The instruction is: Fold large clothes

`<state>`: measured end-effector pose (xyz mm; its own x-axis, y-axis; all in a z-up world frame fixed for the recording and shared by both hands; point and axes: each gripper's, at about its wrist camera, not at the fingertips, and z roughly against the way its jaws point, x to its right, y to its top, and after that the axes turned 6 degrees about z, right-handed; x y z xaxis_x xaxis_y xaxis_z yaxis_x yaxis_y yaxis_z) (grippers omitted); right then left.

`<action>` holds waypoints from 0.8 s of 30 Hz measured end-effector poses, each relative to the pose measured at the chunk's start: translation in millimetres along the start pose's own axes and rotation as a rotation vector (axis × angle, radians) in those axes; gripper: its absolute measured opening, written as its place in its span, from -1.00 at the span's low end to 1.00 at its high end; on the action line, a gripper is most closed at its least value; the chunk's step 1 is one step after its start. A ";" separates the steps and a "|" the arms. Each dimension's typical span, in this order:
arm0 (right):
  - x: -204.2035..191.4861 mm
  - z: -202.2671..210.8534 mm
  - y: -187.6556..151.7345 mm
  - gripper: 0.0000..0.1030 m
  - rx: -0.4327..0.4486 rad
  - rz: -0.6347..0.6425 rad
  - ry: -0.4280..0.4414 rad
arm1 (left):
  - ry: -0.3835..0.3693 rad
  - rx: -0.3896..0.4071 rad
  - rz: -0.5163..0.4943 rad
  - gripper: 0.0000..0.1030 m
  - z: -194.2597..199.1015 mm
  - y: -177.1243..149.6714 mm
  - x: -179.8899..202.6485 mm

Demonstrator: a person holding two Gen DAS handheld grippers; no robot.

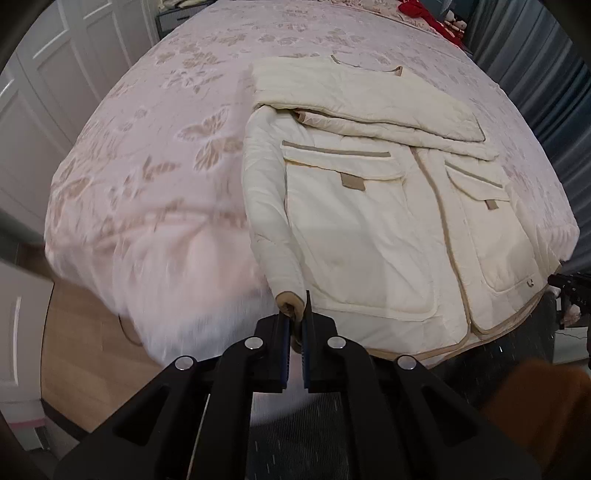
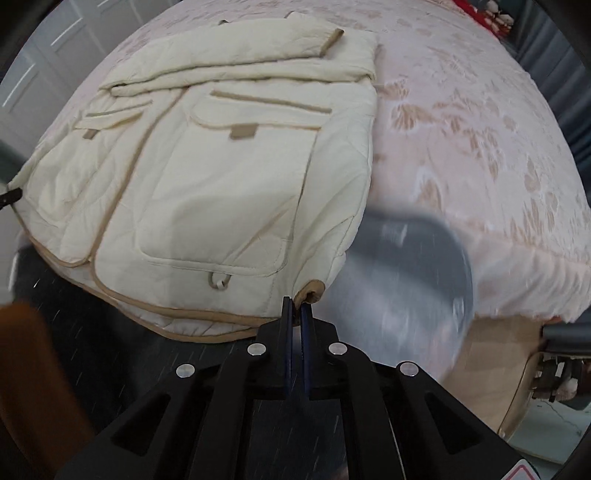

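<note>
A cream padded jacket with tan trim lies front up on a pink flowered bed. One sleeve is folded across its chest. The other sleeve runs down the jacket's left side to a tan cuff. My left gripper is shut on that cuff at the bed's near edge. In the right wrist view the jacket fills the left half. My right gripper is shut on the tan-edged hem corner, which is lifted slightly off the bed.
White wardrobe doors stand at the left, with wooden floor below the bed edge. Red items lie at the far end. A grey curtain hangs at the right. A blurred grey rounded object sits beside the hem corner.
</note>
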<state>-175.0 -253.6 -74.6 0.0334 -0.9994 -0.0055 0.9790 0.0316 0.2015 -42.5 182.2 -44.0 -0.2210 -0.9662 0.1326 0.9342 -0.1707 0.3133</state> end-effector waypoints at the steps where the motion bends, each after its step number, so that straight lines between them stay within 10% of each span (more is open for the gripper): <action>1: -1.7 10.5 -7.2 -0.94 0.003 -0.007 0.013 | -0.008 -0.007 0.007 -0.93 7.7 -7.8 0.4; 11: 21.3 126.9 41.7 -0.97 0.417 -0.101 -0.084 | -0.051 0.306 0.100 -0.93 85.0 49.4 3.1; 24: 83.0 91.4 199.9 -0.99 0.662 -0.283 -0.104 | 0.013 0.490 0.169 -0.91 17.2 227.7 16.3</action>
<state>5.0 -331.3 54.7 -0.2547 -0.9652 -0.0589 0.6189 -0.2095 0.7570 161.8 130.9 45.6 -0.0720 -0.9753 0.2088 0.7149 0.0955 0.6927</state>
